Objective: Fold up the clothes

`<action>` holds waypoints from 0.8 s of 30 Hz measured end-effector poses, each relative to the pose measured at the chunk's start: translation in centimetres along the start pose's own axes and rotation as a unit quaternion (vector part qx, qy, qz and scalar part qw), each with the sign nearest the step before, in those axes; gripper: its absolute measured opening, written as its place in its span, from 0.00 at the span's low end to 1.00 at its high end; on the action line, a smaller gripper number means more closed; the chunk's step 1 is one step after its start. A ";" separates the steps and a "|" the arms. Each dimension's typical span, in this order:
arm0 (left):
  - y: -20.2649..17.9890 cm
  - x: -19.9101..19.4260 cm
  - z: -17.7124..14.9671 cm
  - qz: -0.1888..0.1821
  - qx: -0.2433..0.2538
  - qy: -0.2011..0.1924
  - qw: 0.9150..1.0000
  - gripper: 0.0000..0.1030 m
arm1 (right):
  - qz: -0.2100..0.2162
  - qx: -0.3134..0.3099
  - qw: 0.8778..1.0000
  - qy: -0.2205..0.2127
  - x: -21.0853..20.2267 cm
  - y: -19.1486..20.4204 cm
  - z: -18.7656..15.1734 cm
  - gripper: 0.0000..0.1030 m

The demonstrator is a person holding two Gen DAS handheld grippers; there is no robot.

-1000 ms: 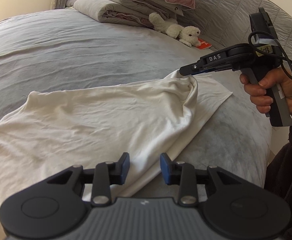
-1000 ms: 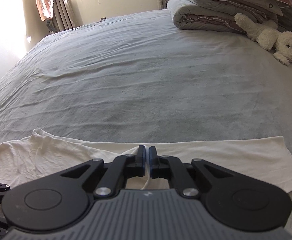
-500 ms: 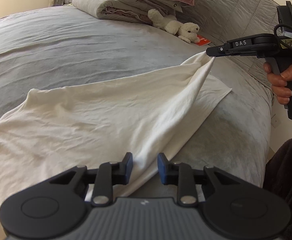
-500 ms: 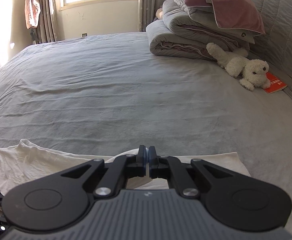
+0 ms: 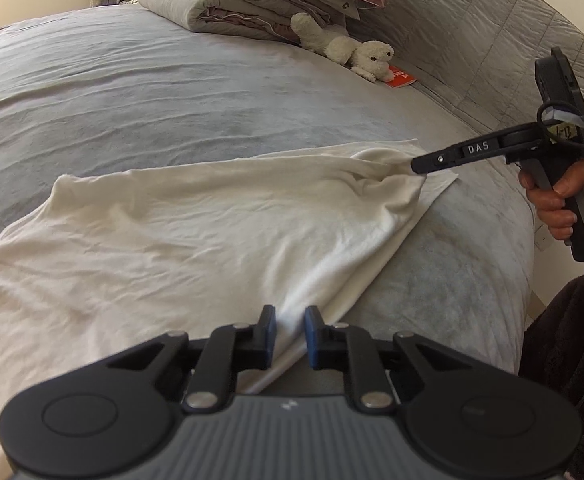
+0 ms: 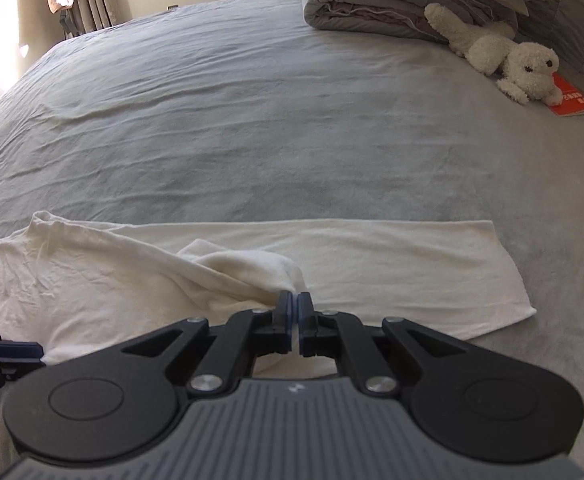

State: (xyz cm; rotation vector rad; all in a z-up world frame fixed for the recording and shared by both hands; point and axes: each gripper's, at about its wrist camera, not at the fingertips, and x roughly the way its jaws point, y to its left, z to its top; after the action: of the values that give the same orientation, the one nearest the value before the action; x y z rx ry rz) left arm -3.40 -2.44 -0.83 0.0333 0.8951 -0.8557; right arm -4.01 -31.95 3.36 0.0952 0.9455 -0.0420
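Note:
A white garment [image 5: 211, 232] lies spread on the grey bed [image 5: 171, 92]. My left gripper [image 5: 289, 328] hovers at the garment's near edge. Its jaws are closing, with the hem lying between the blue pads [image 5: 268, 326], which still stand a little apart from the cloth. In the left wrist view my right gripper [image 5: 422, 168] is at the far right corner, shut on a bunched fold of the garment low over the bed. The right wrist view shows that same gripper [image 6: 295, 308] pinching the fold, with the garment [image 6: 372, 264] stretched flat beyond it.
Folded quilts [image 5: 227, 12] and a pink pillow are stacked at the head of the bed, beside a white plush toy [image 5: 352, 50] and a red booklet [image 5: 400, 78]. A quilted headboard [image 5: 472, 40] runs along the right. The bed's edge drops off by the person's hand [image 5: 552, 204].
The right gripper, raised with its fold half a second ago, has come down toward the bed, slackening the cloth. The left jaws have narrowed around the hem.

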 end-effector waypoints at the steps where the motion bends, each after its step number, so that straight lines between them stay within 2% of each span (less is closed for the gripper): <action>1: 0.0 0.0 0.1 -0.001 -0.002 0.000 1.000 0.15 | 0.008 0.005 1.000 0.012 0.4 -0.3 -0.6 0.05; 4: -0.1 -0.2 0.3 0.000 -0.011 -0.009 1.000 0.16 | 0.030 0.021 0.999 0.021 0.1 -1.2 -1.3 0.12; 6: -0.2 -0.4 0.6 0.000 -0.019 -0.017 1.000 0.21 | 0.049 0.037 0.998 0.013 -0.6 -2.0 -1.4 0.15; 8: -0.4 -0.8 1.0 -0.002 -0.030 -0.031 0.999 0.24 | 0.069 0.060 0.996 0.003 -1.3 -3.0 -1.2 0.29; 9: -0.6 -1.0 1.2 -0.005 -0.034 -0.039 0.999 0.26 | 0.078 0.069 0.995 -0.004 -1.5 -3.4 -1.1 0.42; 10: -0.9 -1.1 1.5 -0.006 -0.036 -0.047 0.998 0.29 | 0.084 0.076 0.993 -0.012 -1.7 -3.8 -0.9 0.46; 14: -2.9 -0.9 3.0 0.016 -0.009 -0.070 0.997 0.35 | 0.111 0.102 0.988 -0.041 -1.5 -5.1 0.1 0.46; 17: -3.7 0.4 3.8 0.033 0.000 -0.074 0.997 0.39 | 0.145 0.117 0.982 -0.035 0.1 -5.4 1.1 0.46; 21: -4.0 2.2 4.2 0.043 0.005 -0.068 0.997 0.39 | 0.171 0.082 0.981 -0.026 2.2 -3.6 3.0 0.46; 24: -3.8 3.2 4.2 0.046 0.002 -0.072 0.996 0.39 | 0.169 0.042 0.984 -0.023 3.4 -1.7 4.0 0.46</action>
State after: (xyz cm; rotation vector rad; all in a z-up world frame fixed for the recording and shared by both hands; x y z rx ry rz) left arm -2.09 -8.55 0.83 0.0162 0.7518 -0.7636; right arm 1.08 -34.06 2.87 0.3301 0.8701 0.2292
